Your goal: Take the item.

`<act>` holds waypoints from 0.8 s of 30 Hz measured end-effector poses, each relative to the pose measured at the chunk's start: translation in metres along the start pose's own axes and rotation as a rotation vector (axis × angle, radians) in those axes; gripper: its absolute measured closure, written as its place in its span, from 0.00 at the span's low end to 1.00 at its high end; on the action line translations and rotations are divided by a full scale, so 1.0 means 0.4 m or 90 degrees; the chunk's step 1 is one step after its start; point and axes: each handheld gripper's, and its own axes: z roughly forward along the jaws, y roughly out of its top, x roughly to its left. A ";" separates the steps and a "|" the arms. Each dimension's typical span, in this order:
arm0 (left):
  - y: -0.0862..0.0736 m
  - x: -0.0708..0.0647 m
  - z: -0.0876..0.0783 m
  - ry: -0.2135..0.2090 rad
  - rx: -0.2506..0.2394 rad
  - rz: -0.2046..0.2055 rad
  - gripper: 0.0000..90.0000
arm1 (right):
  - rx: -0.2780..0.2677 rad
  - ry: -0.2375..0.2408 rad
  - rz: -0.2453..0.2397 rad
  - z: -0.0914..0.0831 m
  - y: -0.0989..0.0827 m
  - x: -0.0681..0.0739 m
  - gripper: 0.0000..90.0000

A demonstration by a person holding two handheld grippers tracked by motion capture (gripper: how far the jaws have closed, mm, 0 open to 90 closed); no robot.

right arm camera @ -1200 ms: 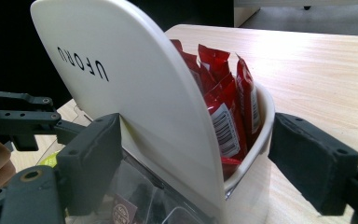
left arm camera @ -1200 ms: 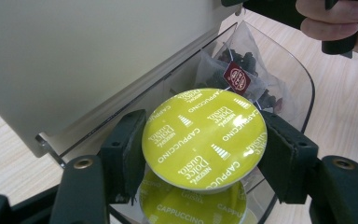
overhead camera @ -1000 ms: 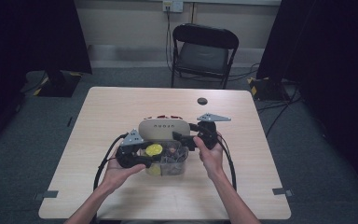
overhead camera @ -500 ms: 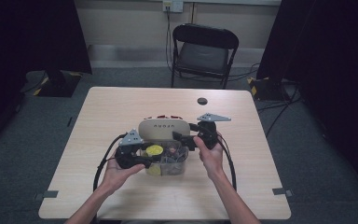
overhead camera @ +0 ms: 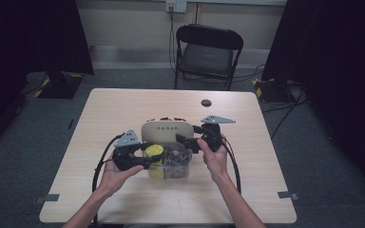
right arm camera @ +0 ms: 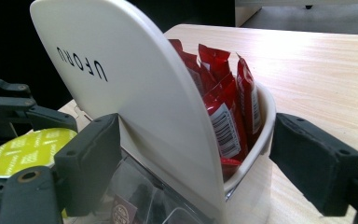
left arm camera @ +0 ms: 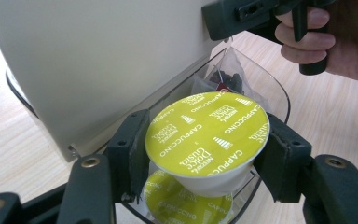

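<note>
A cream storage box (overhead camera: 166, 130) stands mid-table with its lid (right arm camera: 121, 84) tilted up. Red sachets (right arm camera: 223, 102) fill its back compartment. Its clear front compartment (left arm camera: 270, 88) holds a tea bag (left arm camera: 223, 77) and a yellow-lidded capsule (left arm camera: 182, 205). My left gripper (left arm camera: 205, 154) is shut on another yellow cappuccino capsule (left arm camera: 207, 130), held just above that compartment and seen from above as the capsule (overhead camera: 154, 150) in the left gripper (overhead camera: 149, 156). My right gripper (right arm camera: 191, 163) clamps the box's right end, one pad on the raised lid, the other at the back rim; from above the right gripper (overhead camera: 183, 140) points left.
A small black round object (overhead camera: 206, 102) lies near the table's far edge. A black folding chair (overhead camera: 206, 52) stands beyond the table. Bare tabletop (overhead camera: 266, 190) spreads to the right and front. Cables trail from both grippers toward the person.
</note>
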 end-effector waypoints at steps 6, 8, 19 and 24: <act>0.008 0.001 -0.021 -0.010 -0.017 -0.008 0.45 | 0.002 -0.002 -0.002 0.001 -0.001 0.002 0.17; 0.008 0.004 -0.029 -0.012 -0.022 -0.014 0.45 | 0.002 -0.003 -0.003 0.002 0.000 0.002 0.17; 0.001 0.021 -0.066 -0.010 -0.028 -0.018 0.45 | 0.003 -0.004 -0.003 0.002 -0.001 0.003 0.17; -0.006 0.033 -0.089 -0.013 -0.045 -0.028 0.45 | 0.004 -0.005 -0.003 0.002 -0.002 0.003 0.17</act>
